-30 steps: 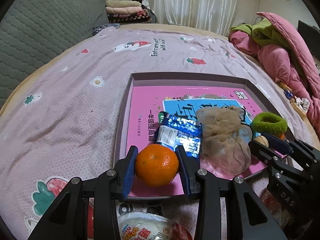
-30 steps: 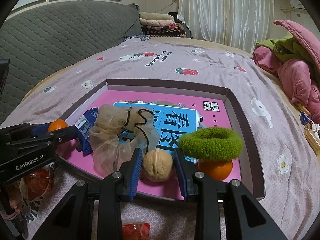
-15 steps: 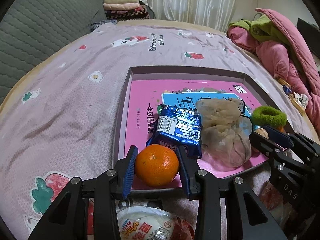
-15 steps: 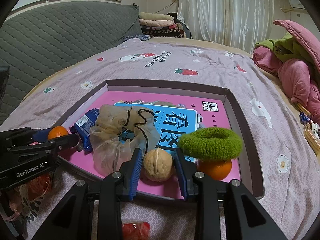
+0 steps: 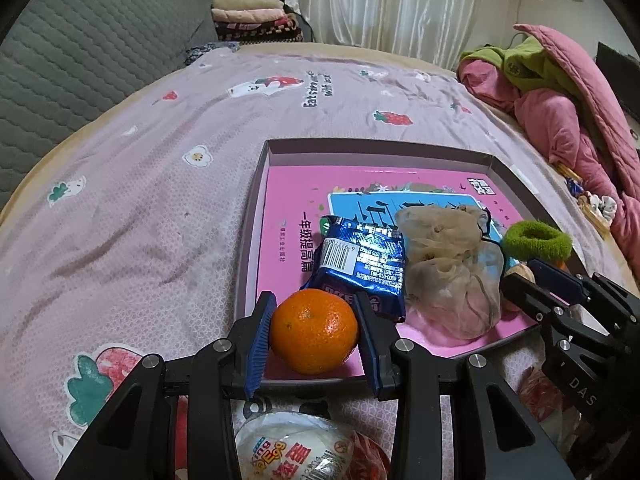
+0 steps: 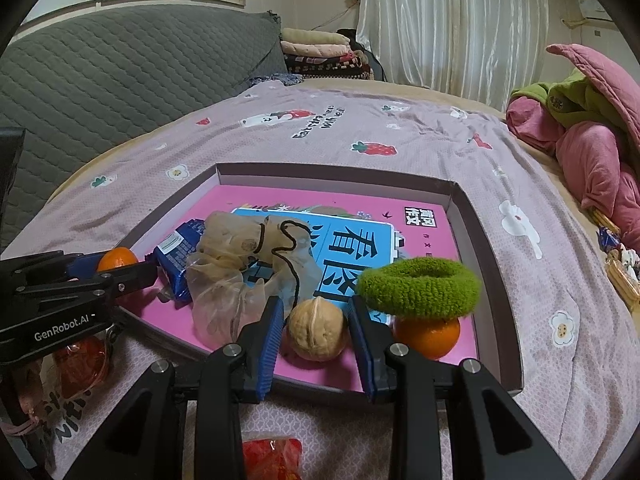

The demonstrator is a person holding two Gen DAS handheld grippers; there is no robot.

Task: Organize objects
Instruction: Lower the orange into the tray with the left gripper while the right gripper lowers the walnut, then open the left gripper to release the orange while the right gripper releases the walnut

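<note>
A shallow tray (image 5: 376,146) (image 6: 332,170) lined with a pink book lies on the bed. Over its near left corner my left gripper (image 5: 315,299) is shut on an orange tangerine (image 5: 314,336); the right wrist view shows that gripper (image 6: 120,270) from the side. At the tray's near edge my right gripper (image 6: 314,304) is shut on a walnut (image 6: 317,334). In the tray lie a blue snack packet (image 5: 360,264) (image 6: 176,252), a sheer drawstring pouch (image 5: 448,268) (image 6: 240,256), and a green hair tie (image 5: 536,240) (image 6: 418,288) resting on a second tangerine (image 6: 428,334).
A wrapped egg-shaped snack (image 5: 292,448) and a red packet (image 6: 272,456) lie on the sheet below the grippers. A heap of pink and green bedding (image 5: 560,92) fills the right side. A grey quilted headboard (image 5: 80,60) rises on the left.
</note>
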